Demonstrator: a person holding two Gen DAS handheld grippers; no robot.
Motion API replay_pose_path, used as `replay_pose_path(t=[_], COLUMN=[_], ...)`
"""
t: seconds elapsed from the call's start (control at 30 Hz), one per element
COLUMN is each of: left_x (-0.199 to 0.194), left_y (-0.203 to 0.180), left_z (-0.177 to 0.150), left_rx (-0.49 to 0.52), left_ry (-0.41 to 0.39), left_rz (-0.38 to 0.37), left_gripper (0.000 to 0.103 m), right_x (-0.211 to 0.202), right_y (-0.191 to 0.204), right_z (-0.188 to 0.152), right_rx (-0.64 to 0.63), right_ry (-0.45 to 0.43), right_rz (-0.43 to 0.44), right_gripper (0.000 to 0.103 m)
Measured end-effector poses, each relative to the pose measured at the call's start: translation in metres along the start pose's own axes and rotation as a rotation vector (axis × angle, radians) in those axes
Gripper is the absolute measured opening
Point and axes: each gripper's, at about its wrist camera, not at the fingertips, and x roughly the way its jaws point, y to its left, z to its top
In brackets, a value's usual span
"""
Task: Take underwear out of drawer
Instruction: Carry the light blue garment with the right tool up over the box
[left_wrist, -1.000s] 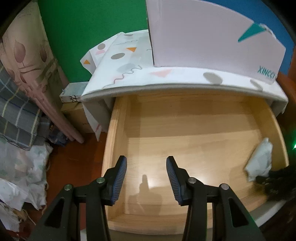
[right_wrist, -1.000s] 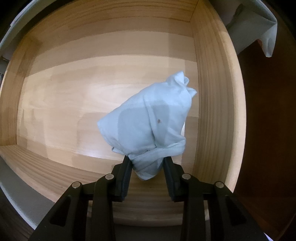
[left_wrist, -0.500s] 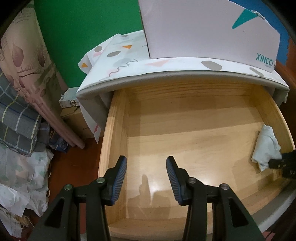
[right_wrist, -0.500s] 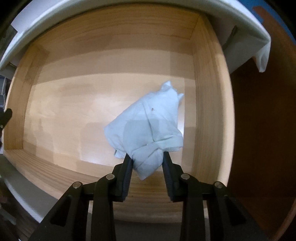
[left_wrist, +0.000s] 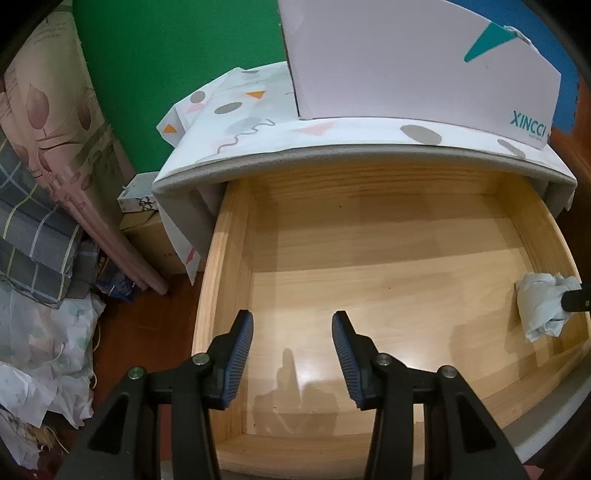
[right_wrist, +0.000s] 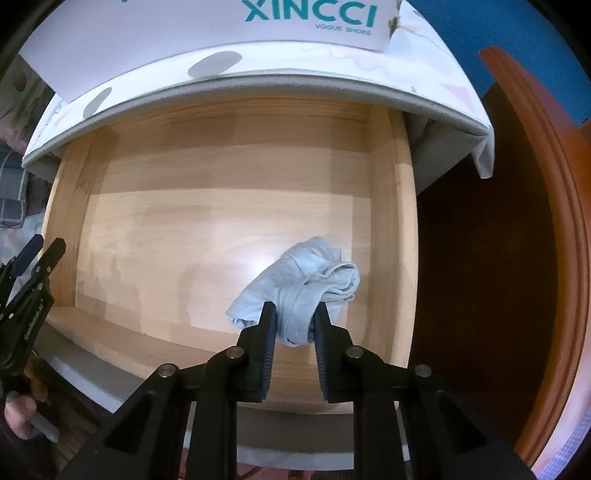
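Left wrist view: left gripper (left_wrist: 292, 354) is hanging over the open drawer (left_wrist: 225, 266), jaws apart, nothing between them, seemingly just waiting. Underwear (left_wrist: 541, 306) is dangling near the drawer's right wall.

Right wrist view: right gripper (right_wrist: 294, 326) is pointing down, clamped on the pale blue underwear (right_wrist: 306, 286), bunched so it clears the wood.

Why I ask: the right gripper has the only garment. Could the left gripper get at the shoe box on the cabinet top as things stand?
Probably yes: the left gripper is open and holds nothing, and the shoe box stands unobstructed beyond the open drawer.
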Motion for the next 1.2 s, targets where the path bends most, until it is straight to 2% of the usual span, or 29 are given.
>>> replay_pose_path(t=[0.17, 0.53, 0.93, 1.2], left_x=[0.0, 0.002, -0.002, -0.005], left_y=[0.001, -0.002, 0.0, 0.002], left_z=[0.001, 0.001, 0.0, 0.001], left_rx=[-0.01, 0.014, -0.003, -0.015], left_ry=[0.006, 0.009, 0.01, 0.003], left_rz=[0.007, 0.028, 0.032, 0.021], left_gripper=[0.045, 0.045, 0.045, 0.045], right_x=[0.0, -0.058, -0.152, -0.226], right_y=[0.001, -0.001, 0.009, 0.014], right_z=[0.007, 0.013, 0.028, 0.064], right_rx=[0.002, -0.024, -0.049, -0.036], right_ry=[-0.02, -0.088, -0.225, -0.34], right_rz=[0.001, 0.011, 0.011, 0.02], right_gripper=[0.015, 0.013, 0.012, 0.012])
